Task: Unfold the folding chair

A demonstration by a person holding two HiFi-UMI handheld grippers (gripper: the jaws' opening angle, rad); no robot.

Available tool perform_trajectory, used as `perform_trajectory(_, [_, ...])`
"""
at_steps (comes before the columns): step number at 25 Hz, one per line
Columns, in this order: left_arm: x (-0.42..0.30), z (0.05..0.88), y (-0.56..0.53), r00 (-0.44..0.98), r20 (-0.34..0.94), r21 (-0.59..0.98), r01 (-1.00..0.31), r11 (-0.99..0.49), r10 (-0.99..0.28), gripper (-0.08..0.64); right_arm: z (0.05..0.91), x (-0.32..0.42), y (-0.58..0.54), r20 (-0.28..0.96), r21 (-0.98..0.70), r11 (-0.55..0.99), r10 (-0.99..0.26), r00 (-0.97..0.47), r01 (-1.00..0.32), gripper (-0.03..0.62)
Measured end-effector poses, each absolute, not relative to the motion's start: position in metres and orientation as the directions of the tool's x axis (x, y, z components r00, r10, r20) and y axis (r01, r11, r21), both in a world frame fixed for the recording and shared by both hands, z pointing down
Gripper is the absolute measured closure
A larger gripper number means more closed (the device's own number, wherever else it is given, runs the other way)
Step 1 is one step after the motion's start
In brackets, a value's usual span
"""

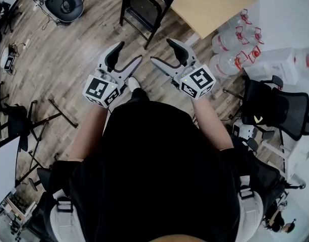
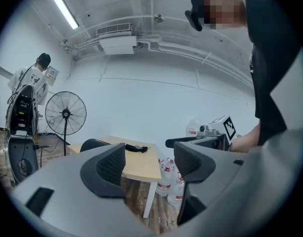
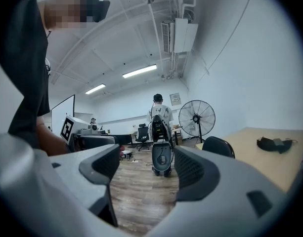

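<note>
A black folding chair (image 1: pixel 143 6) stands on its legs on the wooden floor, against the near edge of a light wooden table (image 1: pixel 204 4). Its rounded back shows in the left gripper view (image 2: pixel 92 144) and the right gripper view (image 3: pixel 218 146). I hold both grippers side by side in front of me, a short way back from the chair and touching nothing. My left gripper (image 1: pixel 129 52) (image 2: pixel 149 164) is open, with only air between its jaws. My right gripper (image 1: pixel 161 50) (image 3: pixel 144 167) is open and empty too.
Several large water bottles (image 1: pixel 232 42) stand right of the table, with a black office chair (image 1: pixel 275 107) nearer me. A black stand (image 1: pixel 63 1) sits at far left and tripod legs (image 1: pixel 58 115) lie on the floor. A pedestal fan (image 3: pixel 196 115) and a person (image 3: pixel 158 112) are beyond.
</note>
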State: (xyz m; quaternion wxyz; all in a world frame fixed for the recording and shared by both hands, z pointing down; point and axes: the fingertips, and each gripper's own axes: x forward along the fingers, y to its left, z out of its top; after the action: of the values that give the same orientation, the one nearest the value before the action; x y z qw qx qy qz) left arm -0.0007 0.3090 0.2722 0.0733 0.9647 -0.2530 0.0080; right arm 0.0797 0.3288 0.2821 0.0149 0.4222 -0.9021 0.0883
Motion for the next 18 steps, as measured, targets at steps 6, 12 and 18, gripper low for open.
perform_trajectory(6, [-0.011,0.268,0.241,0.88,0.045,0.157,-0.474,-0.867,-0.473,0.258,0.278,0.069,0.261,0.119,-0.138,0.623,-0.761,-0.638,-0.77,0.244])
perform_trajectory(12, [-0.026,0.269,0.181,0.891,0.044,0.167,-0.452,-0.876,-0.451,0.259,0.281,0.056,0.204,0.146,-0.134,0.602,-0.773,-0.617,-0.787,0.244])
perform_trajectory(18, [-0.039,0.276,0.134,0.9,0.059,0.168,-0.436,-0.884,-0.432,0.259,0.287,0.052,0.163,0.156,-0.142,0.568,-0.796,-0.585,-0.81,0.245])
